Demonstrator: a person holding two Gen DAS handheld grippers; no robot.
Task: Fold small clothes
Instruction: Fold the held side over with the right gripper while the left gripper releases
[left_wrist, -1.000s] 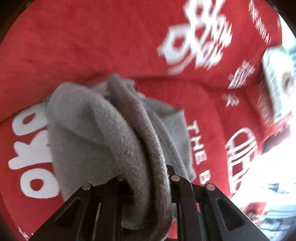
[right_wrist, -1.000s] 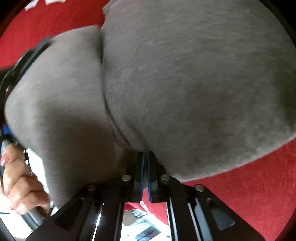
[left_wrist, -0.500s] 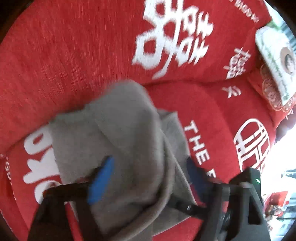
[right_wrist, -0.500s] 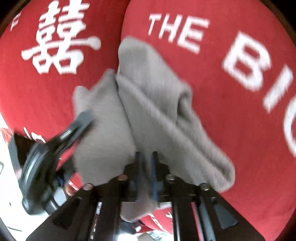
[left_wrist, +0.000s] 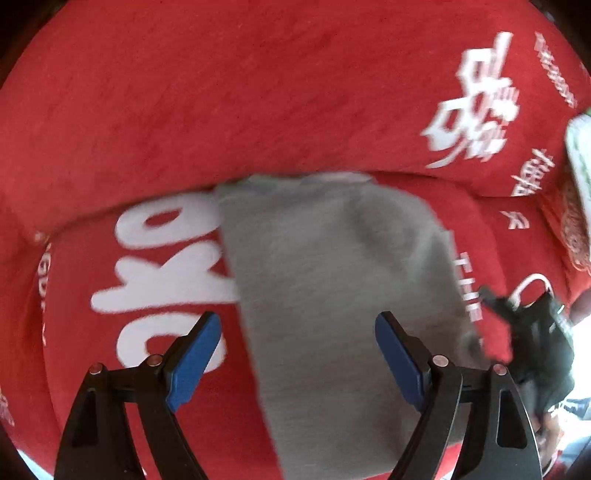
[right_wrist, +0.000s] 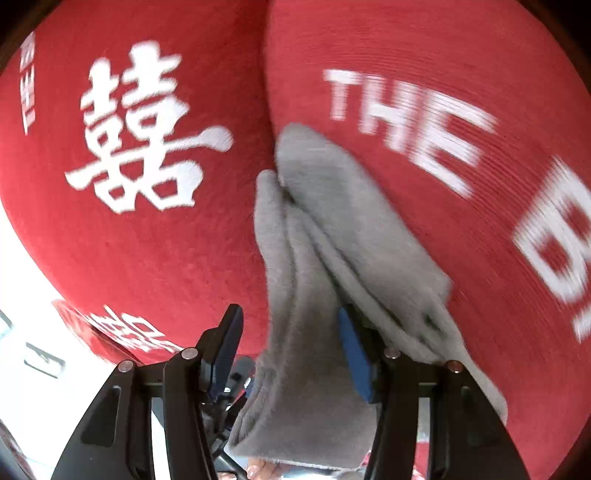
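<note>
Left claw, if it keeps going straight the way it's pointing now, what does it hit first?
Most likely the grey garment lying on the red cushion. The left claw stands open above it, so the cloth would come between the fingers, though depth is hard to judge.

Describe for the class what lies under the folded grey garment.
The grey garment lies on a red cushion printed with white lettering. Some lettering runs under its edges; what the cloth covers cannot be seen.
</note>
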